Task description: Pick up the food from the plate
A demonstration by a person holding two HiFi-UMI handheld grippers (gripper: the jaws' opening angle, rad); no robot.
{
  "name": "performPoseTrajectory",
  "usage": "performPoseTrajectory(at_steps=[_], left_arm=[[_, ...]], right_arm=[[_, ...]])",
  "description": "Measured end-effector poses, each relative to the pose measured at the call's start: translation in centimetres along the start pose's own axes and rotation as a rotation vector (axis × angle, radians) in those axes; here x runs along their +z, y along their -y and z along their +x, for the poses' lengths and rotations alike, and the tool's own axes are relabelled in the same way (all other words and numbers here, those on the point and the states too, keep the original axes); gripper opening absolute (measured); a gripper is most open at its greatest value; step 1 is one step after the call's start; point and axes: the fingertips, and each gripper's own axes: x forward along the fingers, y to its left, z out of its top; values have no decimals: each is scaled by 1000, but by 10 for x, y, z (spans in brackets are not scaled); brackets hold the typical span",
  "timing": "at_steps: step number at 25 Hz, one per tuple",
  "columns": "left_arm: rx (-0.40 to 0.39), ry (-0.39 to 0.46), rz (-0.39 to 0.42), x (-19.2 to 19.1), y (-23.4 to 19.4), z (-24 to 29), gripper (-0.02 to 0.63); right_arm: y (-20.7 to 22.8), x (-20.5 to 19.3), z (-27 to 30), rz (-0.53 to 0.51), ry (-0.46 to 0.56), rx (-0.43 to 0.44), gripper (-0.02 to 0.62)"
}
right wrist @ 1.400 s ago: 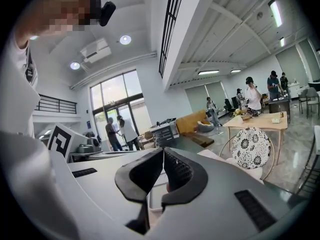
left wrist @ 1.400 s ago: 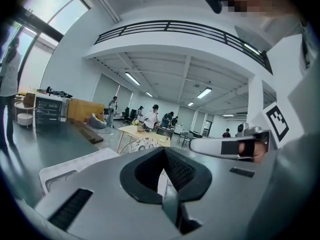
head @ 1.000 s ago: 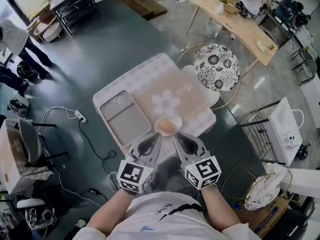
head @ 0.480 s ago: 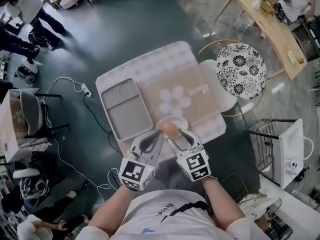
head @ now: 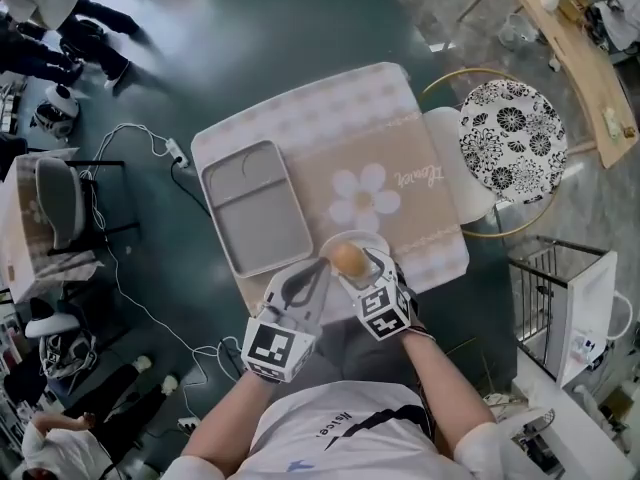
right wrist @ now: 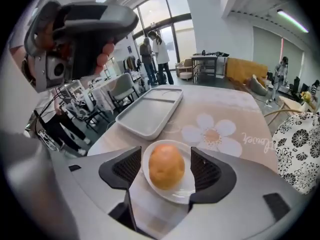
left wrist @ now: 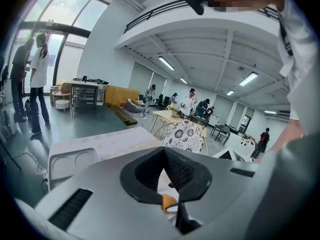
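Note:
A round orange-brown piece of food (head: 348,259) lies on a small white plate (head: 375,243) near the table's front edge. My right gripper (head: 362,265) reaches over the plate and its jaws are opening. In the right gripper view the food (right wrist: 166,165) sits between the two pads, which stand clear of it on both sides, and the plate (right wrist: 184,196) shows below it. My left gripper (head: 319,266) is just left of the plate, shut and empty. In the left gripper view, a sliver of the food (left wrist: 167,202) shows under the left gripper's (left wrist: 163,151) closed tips.
A grey two-compartment tray (head: 255,208) lies left of the plate on the flower-printed tablecloth (head: 365,193). A black-and-white patterned chair (head: 512,140) stands at the table's right. Cables (head: 150,158) run over the floor at the left, near a chair (head: 55,203).
My right gripper has moved forward over the plate and its jaws have spread round the food. The left gripper stays shut beside the plate. The head view has shifted.

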Motion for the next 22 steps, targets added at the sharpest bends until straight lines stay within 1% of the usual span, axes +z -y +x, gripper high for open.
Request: performPoseTrajectory(at_steps=[5, 11, 16, 22], left_arm=[[-4, -23, -12, -15, -9, 6, 5], [-8, -45, -13, -33, -19, 7, 6], [-19, -32, -18, -41, -27, 16, 6], [-37, -18, -10, -38, -27, 23, 5]], right_arm=[[-2, -12, 27, -21, -66, 11, 299], [0, -21, 41, -22, -109, -4, 304], [0, -25, 51, -29, -132, -3, 305], [0, -26, 55, -37, -176, 31, 304]])
